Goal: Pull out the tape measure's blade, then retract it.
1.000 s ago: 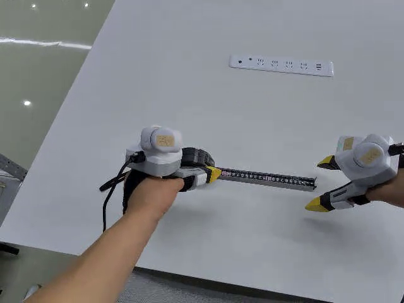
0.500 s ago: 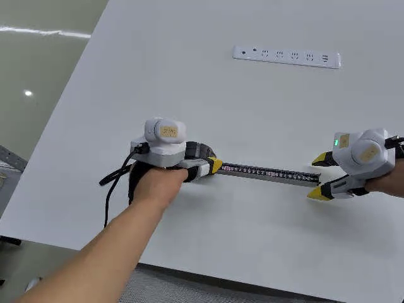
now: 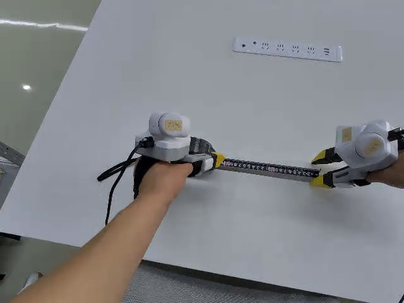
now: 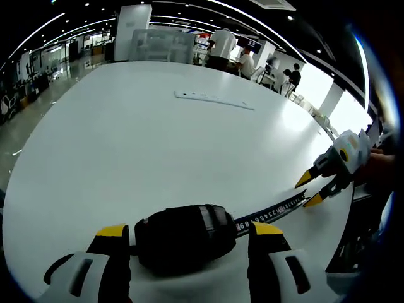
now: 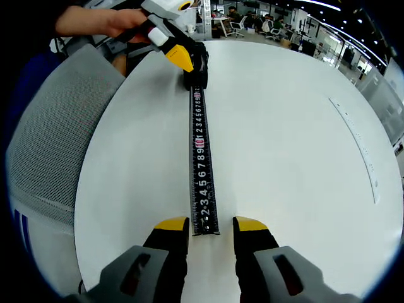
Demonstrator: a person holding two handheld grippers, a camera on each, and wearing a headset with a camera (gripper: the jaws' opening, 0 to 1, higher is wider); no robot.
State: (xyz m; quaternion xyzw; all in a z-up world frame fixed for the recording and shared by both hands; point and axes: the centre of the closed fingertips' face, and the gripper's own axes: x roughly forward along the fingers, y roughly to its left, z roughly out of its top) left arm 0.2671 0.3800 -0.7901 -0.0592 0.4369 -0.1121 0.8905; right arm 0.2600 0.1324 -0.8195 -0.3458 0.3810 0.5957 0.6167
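the left gripper (image 4: 189, 230) has its fingers clenched on the black case of the tape measure (image 4: 183, 246), one yellow tip on each side of it. the blade (image 5: 202, 158) runs flat from between those fingers across the bench (image 3: 189, 82) to the right gripper (image 5: 211, 224). that gripper's fingers are released and apart, and the blade's end lies in the gap between them, close by one tip and clear of the other.

a white power strip (image 3: 287, 48) lies well beyond both pairs of fingers, far across the bench. a black cable (image 3: 110, 173) trails back from behind the left fingers toward the bench edge. a grey mesh chair (image 5: 50, 145) sits past the bench rim, off to one side of the right fingers.

the bench is plain white. beside it is a glossy floor (image 3: 38, 57) that mirrors ceiling lights. far ahead of the left fingers, people (image 4: 221, 44) stand in an open office hall.
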